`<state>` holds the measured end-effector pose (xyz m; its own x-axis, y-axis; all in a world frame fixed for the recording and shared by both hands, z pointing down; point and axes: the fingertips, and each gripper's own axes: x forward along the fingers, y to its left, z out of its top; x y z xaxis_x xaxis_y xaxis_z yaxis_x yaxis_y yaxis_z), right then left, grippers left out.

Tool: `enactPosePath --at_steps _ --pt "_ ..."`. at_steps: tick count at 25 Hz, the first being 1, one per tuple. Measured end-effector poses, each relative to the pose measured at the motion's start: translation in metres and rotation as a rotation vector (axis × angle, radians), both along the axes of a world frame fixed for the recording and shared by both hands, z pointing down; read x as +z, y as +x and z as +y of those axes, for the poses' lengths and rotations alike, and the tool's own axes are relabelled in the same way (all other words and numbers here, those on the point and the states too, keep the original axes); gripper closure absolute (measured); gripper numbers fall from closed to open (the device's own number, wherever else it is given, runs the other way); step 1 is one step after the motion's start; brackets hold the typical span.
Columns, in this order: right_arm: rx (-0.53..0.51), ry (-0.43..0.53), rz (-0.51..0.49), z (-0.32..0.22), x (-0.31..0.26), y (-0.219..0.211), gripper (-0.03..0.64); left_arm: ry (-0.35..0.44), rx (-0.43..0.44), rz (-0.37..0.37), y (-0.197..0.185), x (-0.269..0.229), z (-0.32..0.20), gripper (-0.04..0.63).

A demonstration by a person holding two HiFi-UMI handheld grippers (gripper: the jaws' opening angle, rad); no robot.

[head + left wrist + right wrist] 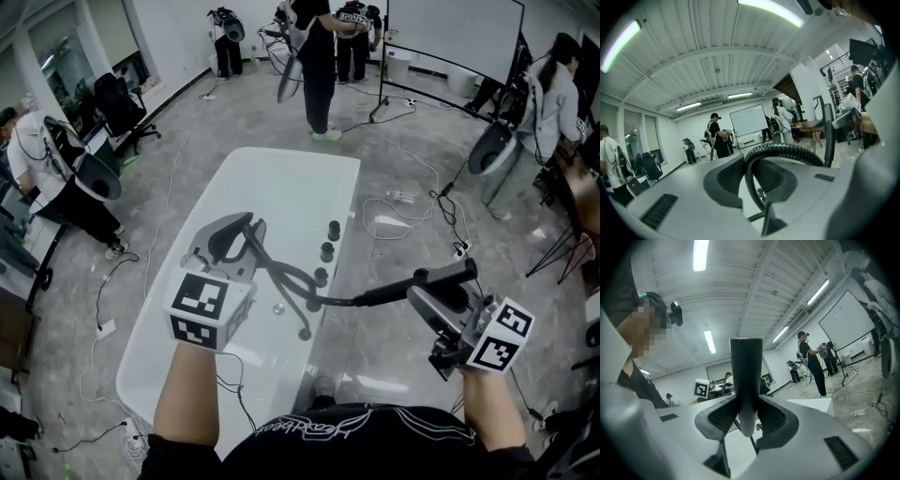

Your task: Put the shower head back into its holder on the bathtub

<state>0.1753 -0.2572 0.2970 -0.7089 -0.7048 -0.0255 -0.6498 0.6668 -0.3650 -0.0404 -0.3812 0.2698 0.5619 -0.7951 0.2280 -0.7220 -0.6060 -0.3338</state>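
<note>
- Head view: one white bathtub [281, 164] lies lengthwise ahead on the grey floor [412, 141], with two grippers above its near end.
- The left gripper [230, 236] hangs over the basin. In the left gripper view its jaws stand narrow, clamped on the one dark ribbed hose [281, 274], which arcs up between the pads.
- The right gripper [427, 289] sits to the right of the tub's rim. In the right gripper view its jaws are closed tight on the dark handle of the shower head [394, 291], whose pale end pokes out past the pads.
- The shower head is held level in the air, pointing left toward the rim and out of any holder. The hose runs on from it in a loop over the basin.
- Three dark round fittings [327, 251] stand in a row on the tub's right rim, just beside the hose.
- At least five people stand around the room, well apart from the tub.
- One whiteboard [459, 33] stands at the far wall.
</note>
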Motion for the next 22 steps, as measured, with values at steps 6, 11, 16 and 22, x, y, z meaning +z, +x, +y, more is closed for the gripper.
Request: enactPosePath --at_steps 6,11,16,22 --pt "-0.01 -0.045 0.02 -0.01 0.022 -0.003 0.48 -0.102 -0.04 0.006 -0.012 0.058 0.003 0.532" --pt "-0.01 -0.076 0.026 -0.01 0.037 0.0 0.48 -0.2 -0.062 0.036 -0.016 0.103 0.009 0.532" --pt "-0.003 -0.099 0.03 -0.008 0.045 0.005 0.48 -0.271 -0.096 0.04 -0.022 0.143 0.015 0.532" --pt "0.018 -0.103 0.023 -0.002 0.047 0.006 0.48 -0.36 -0.111 0.084 -0.032 0.19 0.026 0.532"
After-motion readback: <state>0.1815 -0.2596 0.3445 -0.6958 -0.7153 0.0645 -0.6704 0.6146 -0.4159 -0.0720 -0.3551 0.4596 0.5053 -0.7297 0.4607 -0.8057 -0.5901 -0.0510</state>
